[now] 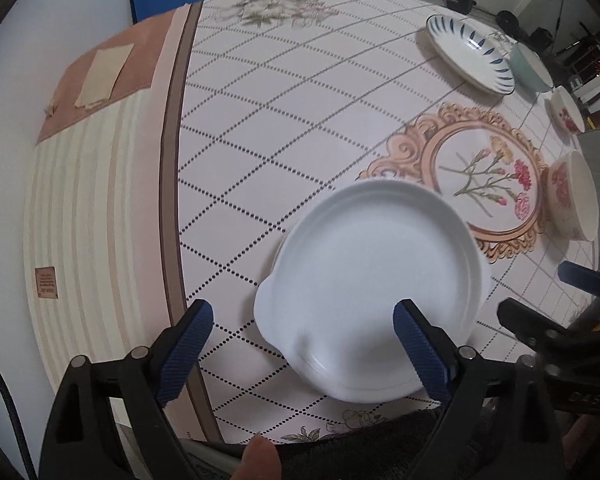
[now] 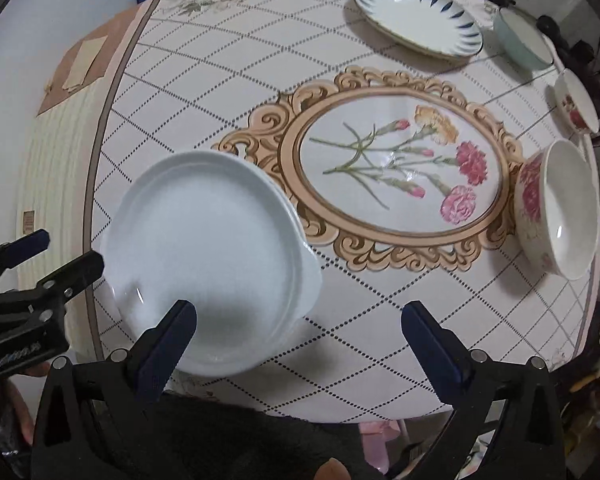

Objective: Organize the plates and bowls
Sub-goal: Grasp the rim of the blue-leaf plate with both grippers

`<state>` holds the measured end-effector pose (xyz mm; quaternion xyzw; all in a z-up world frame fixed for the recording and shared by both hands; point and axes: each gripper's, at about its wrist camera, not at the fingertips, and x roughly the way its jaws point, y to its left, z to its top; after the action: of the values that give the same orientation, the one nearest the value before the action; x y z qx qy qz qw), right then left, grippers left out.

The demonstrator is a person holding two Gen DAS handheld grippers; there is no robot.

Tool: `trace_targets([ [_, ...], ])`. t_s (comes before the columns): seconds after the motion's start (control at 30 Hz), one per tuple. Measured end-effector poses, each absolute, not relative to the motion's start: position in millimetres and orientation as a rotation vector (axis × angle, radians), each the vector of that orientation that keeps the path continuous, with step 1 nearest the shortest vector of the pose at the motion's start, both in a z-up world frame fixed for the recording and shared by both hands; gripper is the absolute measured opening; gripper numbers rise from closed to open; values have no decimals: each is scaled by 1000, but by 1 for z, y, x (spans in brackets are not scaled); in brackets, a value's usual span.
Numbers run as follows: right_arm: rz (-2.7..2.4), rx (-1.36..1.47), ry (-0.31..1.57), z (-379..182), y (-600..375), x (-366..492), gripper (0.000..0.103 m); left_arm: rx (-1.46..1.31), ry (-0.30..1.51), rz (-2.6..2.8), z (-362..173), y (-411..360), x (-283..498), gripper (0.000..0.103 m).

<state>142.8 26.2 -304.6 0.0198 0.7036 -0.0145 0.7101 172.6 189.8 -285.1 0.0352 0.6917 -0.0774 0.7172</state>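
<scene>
Left wrist view: we record the left gripper point(image 1: 302, 344) with its jaws spread wide and nothing held; its ribbed blue pads point(image 1: 186, 350) stand above the white plate point(image 1: 374, 280) without touching it. The white plate lies flat on the tabletop point(image 1: 284, 92) near its front edge, empty, glossy, round, with small lobed handles at the rim. Part of the right gripper's black frame enters at the right edge.

Right wrist view: we note the right gripper point(image 2: 300, 344) likewise wide open and empty, one pad over the plate's near rim, the other over bare cloth. The tabletop carries a slick cloth printed with a dotted diamond grid and a gilt oval frame of carnations point(image 2: 396, 168).

Other containers, all empty as far as we see: a shallow plate with dark blue leaf strokes point(image 2: 418, 20) at the far side; a pale green bowl point(image 2: 520, 42) just beside it, cut by the fisheye edge; a small floral bowl point(image 2: 576, 102) further right; a larger white bowl with pink flowers point(image 2: 558, 208) at the right of the oval frame.

Both views are slightly blurred. A fingertip and dark fabric fill the bottom edge; the room beyond the tabletop is too warped to read.
</scene>
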Motion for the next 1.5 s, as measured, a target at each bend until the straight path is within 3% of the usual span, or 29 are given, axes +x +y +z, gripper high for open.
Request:
trace_targets([
  [0.4, -86, 223, 1406, -250, -58, 231, 103, 136, 1411, -190, -244, 124, 294, 100],
  [0.63, -148, 415, 1379, -282, -180, 336, 103, 90, 1456, -278, -288, 52, 413, 100],
  [0.7, -160, 467, 1408, -303, -208, 357, 103, 87, 1484, -310, -309, 28, 439, 93],
  [0.83, -180, 582, 1456, -350, -255, 387, 82, 108, 1553, -403, -352, -18, 476, 53],
  [1.03, -138, 681, 1481, -396, -277, 402, 63, 108, 1629, -461, -399, -51, 503, 49],
  [1.07, -135, 687, 1484, -400, -278, 403, 52, 114, 1638, -465, -403, -55, 506, 47],
  [1.23, -113, 720, 1480, -411, -281, 411, 23, 158, 1623, -487, -402, -69, 510, 37],
  [1.5, -115, 691, 1458, -413, -279, 413, 17, 181, 1565, -456, -389, -55, 502, 17],
])
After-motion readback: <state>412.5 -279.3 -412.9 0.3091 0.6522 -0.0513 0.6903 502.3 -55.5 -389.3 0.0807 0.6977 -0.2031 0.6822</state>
